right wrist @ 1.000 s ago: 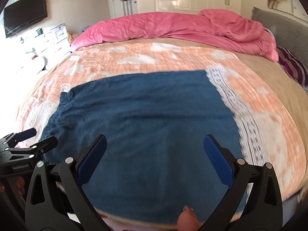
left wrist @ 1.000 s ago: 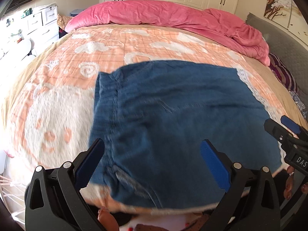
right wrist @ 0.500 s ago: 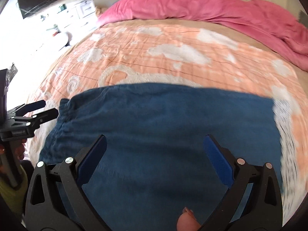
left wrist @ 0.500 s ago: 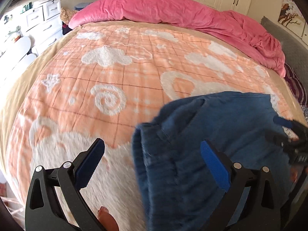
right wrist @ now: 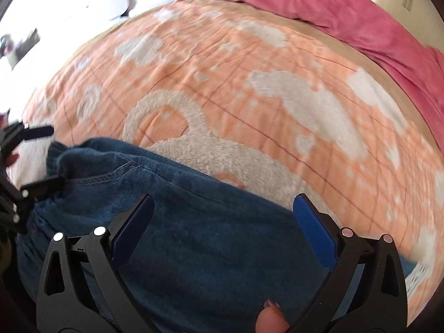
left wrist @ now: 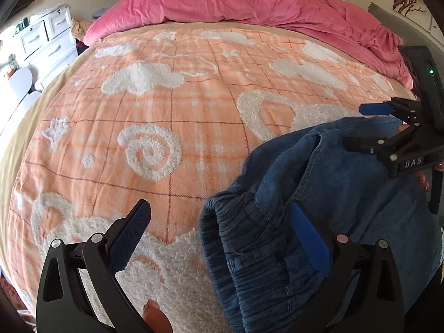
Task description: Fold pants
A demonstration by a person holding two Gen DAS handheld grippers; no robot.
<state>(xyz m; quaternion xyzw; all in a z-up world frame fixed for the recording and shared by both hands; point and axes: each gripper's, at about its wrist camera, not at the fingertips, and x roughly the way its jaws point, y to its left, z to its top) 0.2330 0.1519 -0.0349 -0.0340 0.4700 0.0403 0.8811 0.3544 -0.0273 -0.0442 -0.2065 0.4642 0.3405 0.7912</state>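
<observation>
Denim pants (left wrist: 347, 199) lie bunched at the near edge of the bed (left wrist: 172, 127), waistband leftmost. Left gripper (left wrist: 222, 233) and right gripper (right wrist: 224, 222) both hover over them, jaws spread wide, gripping nothing.

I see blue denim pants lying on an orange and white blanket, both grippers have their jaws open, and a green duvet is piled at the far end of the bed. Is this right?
Not quite. The duvet piled at the far end is pink, not green; the left wrist view shows it clearly. The rest holds: the denim pants lie on the orange and white blanket, and the left gripper and right gripper both have open jaws.
</observation>
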